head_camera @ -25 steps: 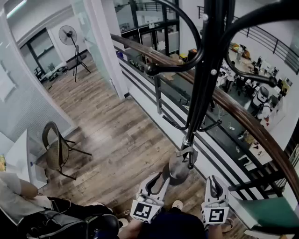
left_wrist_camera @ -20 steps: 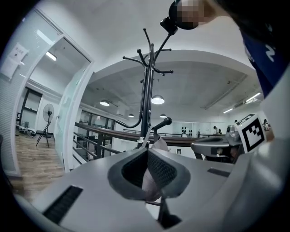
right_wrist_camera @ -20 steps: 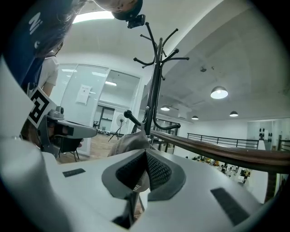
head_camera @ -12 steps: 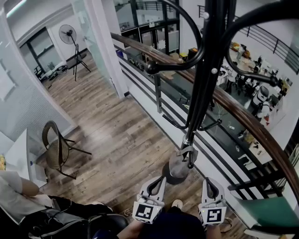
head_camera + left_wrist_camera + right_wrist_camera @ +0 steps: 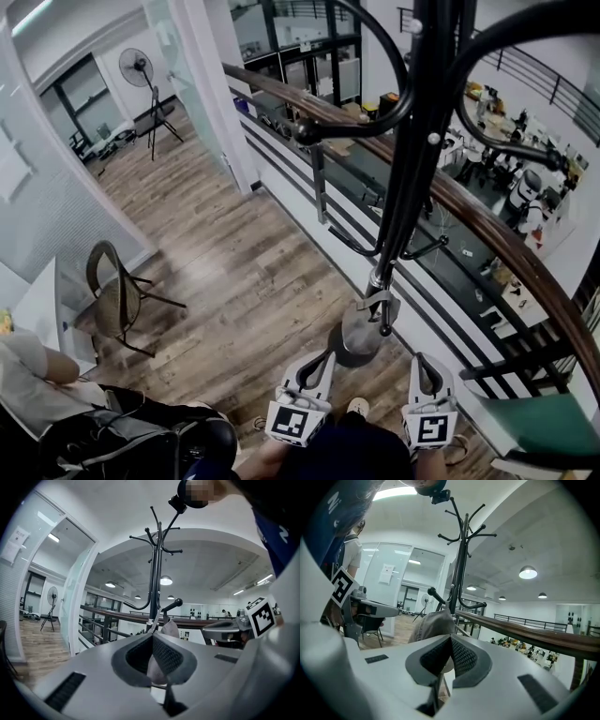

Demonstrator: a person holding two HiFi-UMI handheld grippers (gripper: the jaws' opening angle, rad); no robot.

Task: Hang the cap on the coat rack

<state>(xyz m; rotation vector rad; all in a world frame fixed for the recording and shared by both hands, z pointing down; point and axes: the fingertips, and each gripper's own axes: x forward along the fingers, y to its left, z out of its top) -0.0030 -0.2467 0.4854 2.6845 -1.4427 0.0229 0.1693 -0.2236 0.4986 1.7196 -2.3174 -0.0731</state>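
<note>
A grey cap (image 5: 358,336) hangs from a low knobbed hook (image 5: 382,317) of the black coat rack (image 5: 408,169). Both grippers are held level in front of it, a short way back and not touching it. My left gripper (image 5: 323,359) is shut with nothing in it. In the left gripper view the cap (image 5: 169,629) shows just beyond the closed left gripper (image 5: 153,639). My right gripper (image 5: 422,362) is also shut and empty. In the right gripper view the cap (image 5: 433,623) hangs under the hook's knob (image 5: 431,591), left of the closed right gripper (image 5: 451,639).
A wooden handrail (image 5: 487,230) over a balustrade runs right behind the rack. A wicker chair (image 5: 117,300) stands at the left, a fan (image 5: 141,70) at the far back. A seated person (image 5: 37,375) and a black bag (image 5: 131,441) are at lower left, a green seat (image 5: 534,422) at lower right.
The left gripper's tips were at the cap a second ago. Both grippers have drawn back slightly from it. The cap stays on the hook.
</note>
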